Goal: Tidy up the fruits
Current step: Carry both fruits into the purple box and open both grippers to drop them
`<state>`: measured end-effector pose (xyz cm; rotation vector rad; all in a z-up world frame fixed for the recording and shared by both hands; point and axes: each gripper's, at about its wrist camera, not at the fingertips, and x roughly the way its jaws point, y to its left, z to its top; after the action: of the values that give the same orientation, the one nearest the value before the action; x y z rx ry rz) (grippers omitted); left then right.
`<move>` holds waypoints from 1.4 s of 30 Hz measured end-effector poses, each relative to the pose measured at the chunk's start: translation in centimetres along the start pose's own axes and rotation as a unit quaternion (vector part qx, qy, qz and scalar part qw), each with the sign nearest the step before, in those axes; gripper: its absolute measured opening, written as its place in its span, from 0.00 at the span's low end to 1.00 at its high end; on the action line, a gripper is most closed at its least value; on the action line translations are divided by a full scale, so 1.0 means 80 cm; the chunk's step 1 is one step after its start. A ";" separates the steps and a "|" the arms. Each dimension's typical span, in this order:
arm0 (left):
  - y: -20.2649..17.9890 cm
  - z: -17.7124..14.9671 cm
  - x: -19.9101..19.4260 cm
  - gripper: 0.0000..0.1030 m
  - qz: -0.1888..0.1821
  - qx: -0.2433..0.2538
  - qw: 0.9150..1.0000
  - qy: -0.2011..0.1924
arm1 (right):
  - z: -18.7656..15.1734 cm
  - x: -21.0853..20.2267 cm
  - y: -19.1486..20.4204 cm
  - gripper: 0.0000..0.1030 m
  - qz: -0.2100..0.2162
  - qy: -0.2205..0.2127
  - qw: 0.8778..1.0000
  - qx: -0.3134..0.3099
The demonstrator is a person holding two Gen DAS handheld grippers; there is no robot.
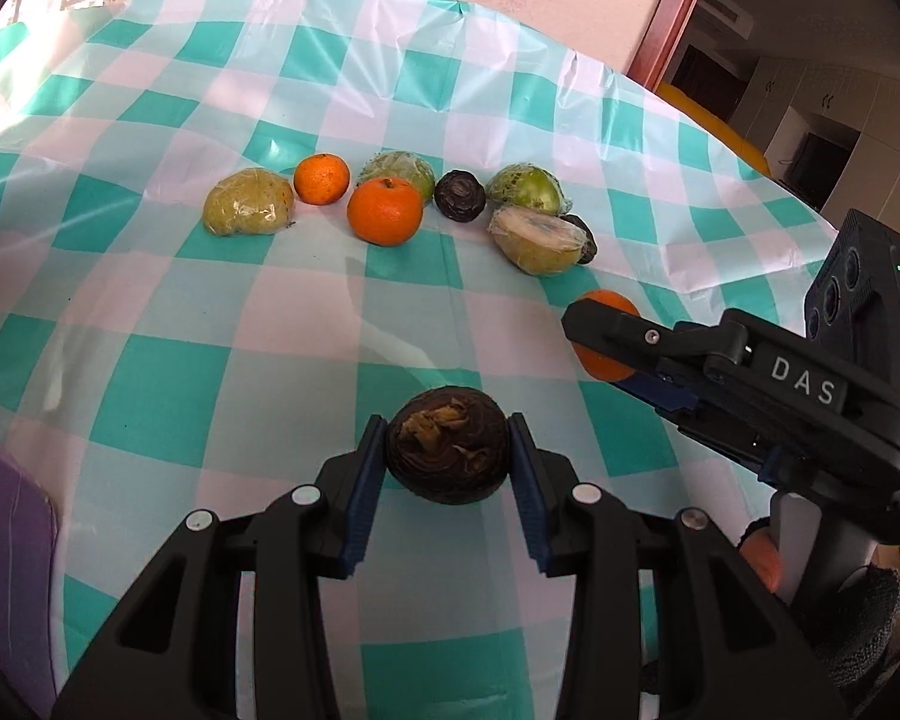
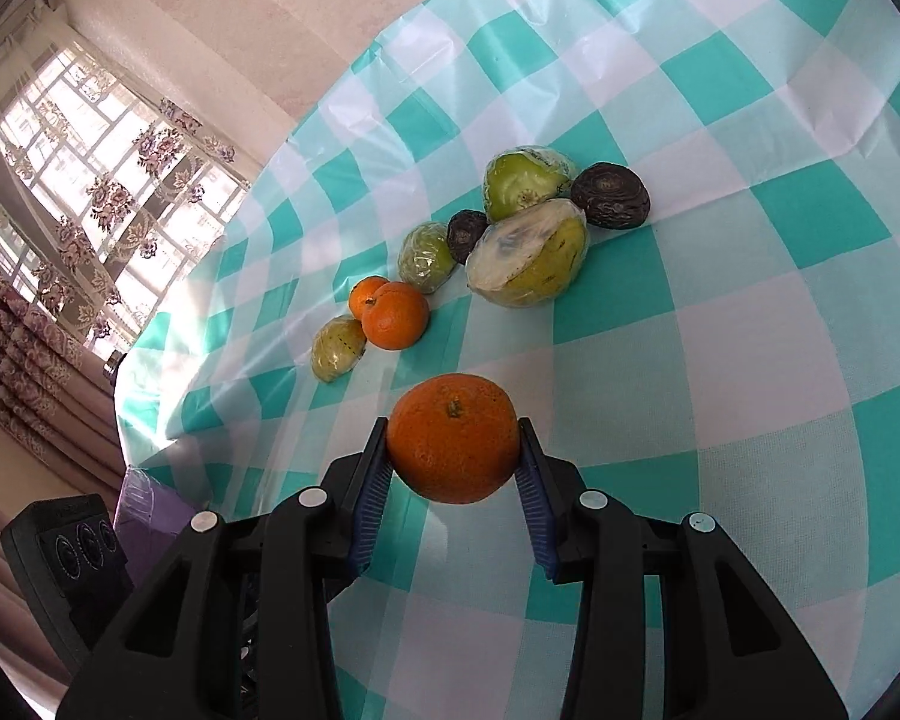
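Observation:
My left gripper [image 1: 448, 456] is shut on a dark brown wrinkled fruit [image 1: 447, 445], held over the checked tablecloth [image 1: 150, 324]. My right gripper [image 2: 453, 450] is shut on an orange [image 2: 453, 438]; that orange [image 1: 606, 333] and the right gripper [image 1: 594, 324] also show at the right of the left wrist view. Farther back lie two oranges [image 1: 384, 210] [image 1: 321, 178], several plastic-wrapped green fruits [image 1: 247, 202] [image 1: 539, 231], and two dark fruits [image 1: 459, 194] [image 2: 611, 195]. The same group shows in the right wrist view around an orange [image 2: 396, 315] and a wrapped fruit [image 2: 528, 255].
The table has a teal and white checked plastic cover. A purple object [image 1: 6, 516] sits at the table's left edge. A window with flowered curtains [image 2: 90, 198] is to the left in the right wrist view. A doorway and cabinets [image 1: 810, 102] lie beyond the table's right side.

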<state>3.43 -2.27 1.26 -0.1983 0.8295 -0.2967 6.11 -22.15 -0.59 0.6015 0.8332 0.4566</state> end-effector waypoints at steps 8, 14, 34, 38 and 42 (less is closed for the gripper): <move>-0.017 -0.046 -0.031 0.39 -0.030 -0.010 0.999 0.007 | -0.045 -0.040 -0.004 0.39 -0.001 0.003 1.000 -0.002; -0.033 -0.079 -0.060 0.39 -0.025 0.018 1.000 0.002 | -0.069 -0.062 -0.001 0.39 -0.010 0.006 1.000 -0.019; -0.055 -0.141 -0.178 0.39 0.062 0.066 0.983 -0.161 | -0.127 -0.117 0.039 0.39 -0.029 -0.031 0.993 -0.107; -0.058 -0.141 -0.239 0.39 0.092 0.066 0.970 -0.217 | -0.136 -0.124 0.068 0.39 -0.017 -0.036 0.989 -0.139; -0.050 -0.148 -0.300 0.39 0.121 0.061 0.957 -0.257 | -0.148 -0.129 0.120 0.39 0.011 -0.038 0.980 -0.195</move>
<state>-21.43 1.27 11.24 -0.0505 0.3112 -0.0562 -10.73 -17.41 5.11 0.2623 0.6406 0.5958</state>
